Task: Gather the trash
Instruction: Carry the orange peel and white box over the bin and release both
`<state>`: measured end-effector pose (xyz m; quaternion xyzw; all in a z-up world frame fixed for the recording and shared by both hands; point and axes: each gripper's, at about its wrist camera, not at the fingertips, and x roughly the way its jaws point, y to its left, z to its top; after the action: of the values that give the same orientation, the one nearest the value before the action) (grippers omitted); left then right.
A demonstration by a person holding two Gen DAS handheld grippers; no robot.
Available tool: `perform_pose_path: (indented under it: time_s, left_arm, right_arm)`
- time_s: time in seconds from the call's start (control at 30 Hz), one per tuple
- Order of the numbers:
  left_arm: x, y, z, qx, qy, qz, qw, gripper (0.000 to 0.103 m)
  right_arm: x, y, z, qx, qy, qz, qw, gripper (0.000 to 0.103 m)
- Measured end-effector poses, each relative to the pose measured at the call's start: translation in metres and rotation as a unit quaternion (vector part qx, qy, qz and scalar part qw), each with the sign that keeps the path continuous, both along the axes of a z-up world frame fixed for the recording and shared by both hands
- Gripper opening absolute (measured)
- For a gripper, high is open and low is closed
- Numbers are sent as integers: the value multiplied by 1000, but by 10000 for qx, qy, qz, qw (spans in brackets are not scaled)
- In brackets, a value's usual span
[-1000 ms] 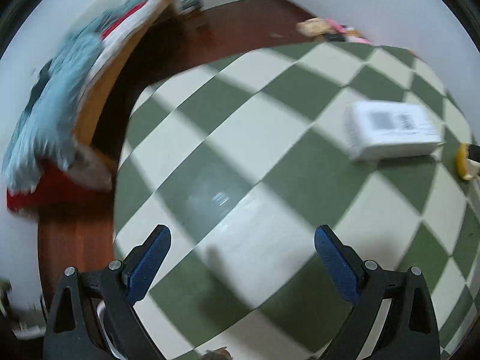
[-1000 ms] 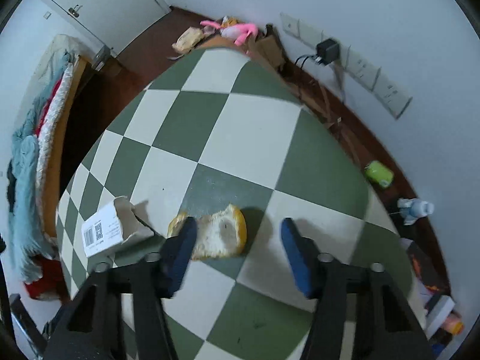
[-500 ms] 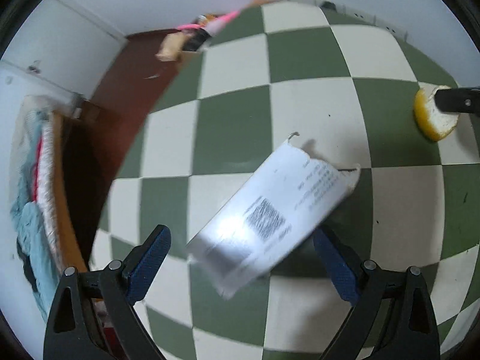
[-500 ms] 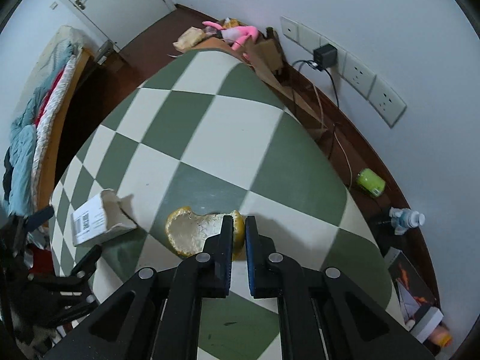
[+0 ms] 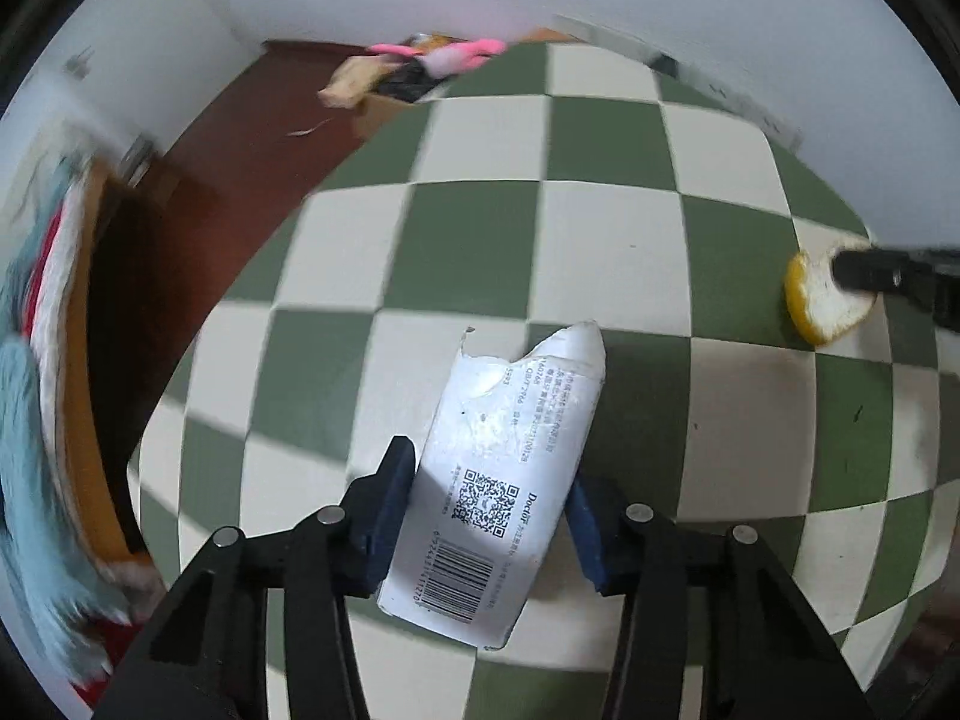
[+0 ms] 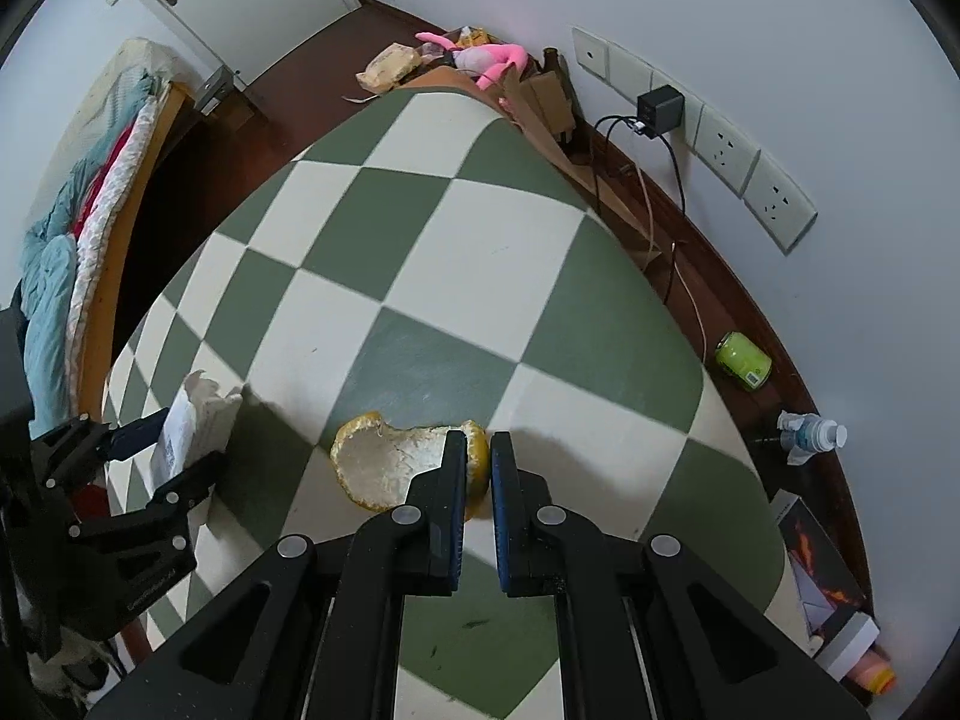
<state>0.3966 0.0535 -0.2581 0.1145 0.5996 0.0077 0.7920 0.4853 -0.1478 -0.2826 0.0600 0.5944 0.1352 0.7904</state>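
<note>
- The left gripper (image 5: 489, 492) is clamping a torn white carton (image 5: 501, 480) between its blue pads (image 5: 393, 480); the carton is lying lengthwise between the jaws, its ragged open end pointing ahead of the tips and its barcode end reaching back toward the gripper body.
- Seen from the right wrist, that same carton (image 6: 192, 426) is sitting far to the left of the right jaws, over the checkered mat (image 6: 456, 276).
- The right gripper (image 6: 478, 462) is pinching the rim of an orange peel (image 6: 390, 465), its fingers nearly closed on the peel's right edge; most of the pale inner side is spreading left of the tips.
- From the left wrist, this peel (image 5: 822, 312) is showing far to the right and ahead of the left jaws.
- A green can (image 6: 743, 360) and a plastic bottle (image 6: 810, 437) are lying well right of the right jaws, beside the wall.
</note>
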Motion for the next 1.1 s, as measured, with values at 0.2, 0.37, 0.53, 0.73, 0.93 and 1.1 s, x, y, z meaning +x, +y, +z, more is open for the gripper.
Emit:
perform_pose_path:
  time_s: [0.2,0.37,0.53,0.73,0.93,1.1]
  left_arm:
    - [-55,36,35,-325,-397,1387,9890,44]
    - [-111,59,67,-465,-909,2046,9735,44]
    - [-170,90,103,-522,-1386,2517,9564,44]
    - [-251,126,142,-395,-1886,2976,9350,44]
    - [-347,166,159,-326,-2144,3552,9093,44]
    - [-425,206,142,-515,-2049,4127,8860,44]
  right_arm:
    - [-31,17,22,-36,-186,215,9996,8]
    - [-74,40,40,97,-248,465,9986,8]
    - [-119,69,62,243,-337,772,9961,8]
    - [-193,117,98,500,-530,1319,9886,8]
    - [-267,181,120,743,-635,2031,9743,8]
    - [-347,250,114,876,-490,2802,9547,8]
